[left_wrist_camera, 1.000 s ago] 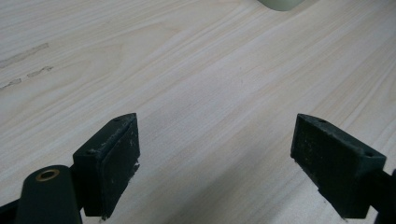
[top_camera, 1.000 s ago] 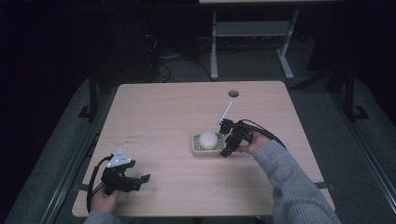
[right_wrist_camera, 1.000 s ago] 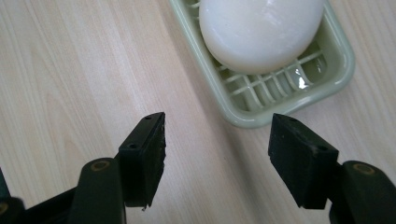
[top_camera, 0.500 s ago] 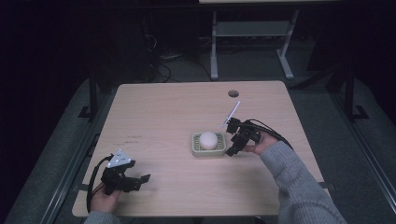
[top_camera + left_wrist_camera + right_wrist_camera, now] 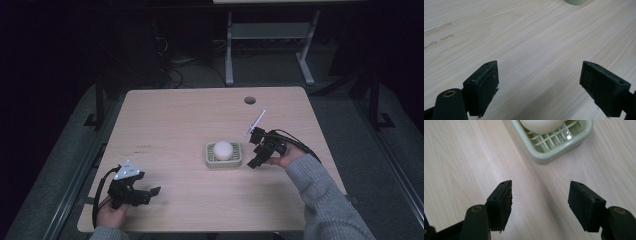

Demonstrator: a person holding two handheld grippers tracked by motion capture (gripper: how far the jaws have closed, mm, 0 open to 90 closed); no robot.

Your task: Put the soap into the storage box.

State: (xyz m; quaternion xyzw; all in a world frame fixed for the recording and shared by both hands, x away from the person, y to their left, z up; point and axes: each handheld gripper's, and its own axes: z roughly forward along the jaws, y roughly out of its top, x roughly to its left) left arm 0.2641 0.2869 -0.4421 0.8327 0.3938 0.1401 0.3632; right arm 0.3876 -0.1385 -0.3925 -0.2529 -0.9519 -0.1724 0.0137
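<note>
**Both grippers empty, soap in dish**

Pale green soap dish sits mid-table, right of centre, holding a white oval soap. Right gripper hovers just right of the dish, jaws spread, nothing between. Left gripper rests at the near left corner of the wooden table, jaws spread, well apart from the dish.

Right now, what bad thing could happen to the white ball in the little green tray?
The right gripper is open just beside the green tray. A careless move could bump the tray and slide it. The white ball sits loose on the grid and looks smooth and round, so it might roll out, or slip from the flat jaws.
</note>
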